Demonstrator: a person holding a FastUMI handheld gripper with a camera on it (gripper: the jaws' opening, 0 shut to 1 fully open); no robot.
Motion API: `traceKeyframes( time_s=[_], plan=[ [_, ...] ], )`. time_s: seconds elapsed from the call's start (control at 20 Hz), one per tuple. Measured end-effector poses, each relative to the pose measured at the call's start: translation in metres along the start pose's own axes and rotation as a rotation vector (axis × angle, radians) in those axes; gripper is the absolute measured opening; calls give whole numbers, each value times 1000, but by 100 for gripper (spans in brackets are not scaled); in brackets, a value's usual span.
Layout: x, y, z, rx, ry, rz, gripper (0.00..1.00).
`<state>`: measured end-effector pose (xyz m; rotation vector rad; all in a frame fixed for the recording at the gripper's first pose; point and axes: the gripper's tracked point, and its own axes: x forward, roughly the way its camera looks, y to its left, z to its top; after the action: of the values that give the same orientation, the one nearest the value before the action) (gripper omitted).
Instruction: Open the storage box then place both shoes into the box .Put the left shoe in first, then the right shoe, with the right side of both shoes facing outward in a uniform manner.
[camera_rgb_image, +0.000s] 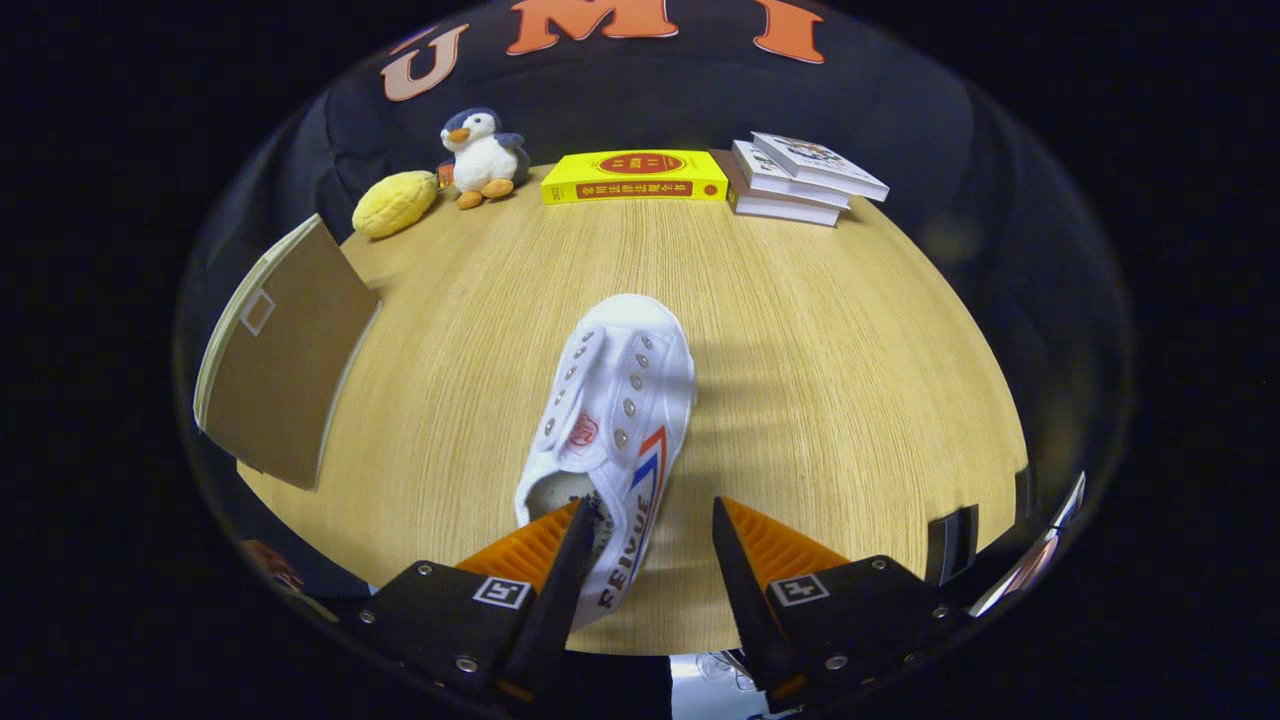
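A: Lies on the wooden table (820, 400), the white shoe (615, 400), well this side of the yellow book (635, 177), toe toward that book, heel toward the fingers.

B: And the storage box (285, 350)?

A: Off to the shoe's left, flat brown face tilted up; cannot tell whether open.

B: Stack of books (800, 180), plush penguin (483, 155), yellow plush (394, 203)?

A: All beside the yellow book along the far edge: stack on one side, penguin and yellow plush on the other. Out of the way.

B: Tongs?

A: Gripper (645, 560) spread apart, not clamped. Left finger over the heel opening, right finger clear of the striped side wall. Striped wall between them.

B: Long axis?

A: Heel to toe, running away from the fingers, leaning slightly right toward the book.

B: Best way on, then?

A: Probably close squarely across that heel wall, one finger inside the opening and one outside. Lift level, avoid twisting, so the striped side can face outward in the box.
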<state>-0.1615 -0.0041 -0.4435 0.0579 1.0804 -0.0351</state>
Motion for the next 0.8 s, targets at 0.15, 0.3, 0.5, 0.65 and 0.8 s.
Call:
traceKeyframes(
  time_s=[0.15, 0.3, 0.5, 0.65, 0.8],
  plan=[
    [13, 3, 8, 1, -38, 2, 63],
    [25, 8, 14, 32, -52, 21, 45],
    [27, 11, 15, 35, -49, 32, 34],
    [28, 10, 14, 93, -12, 29, 33],
    [30, 3, 19, 118, -10, -6, 22]
  ],
)
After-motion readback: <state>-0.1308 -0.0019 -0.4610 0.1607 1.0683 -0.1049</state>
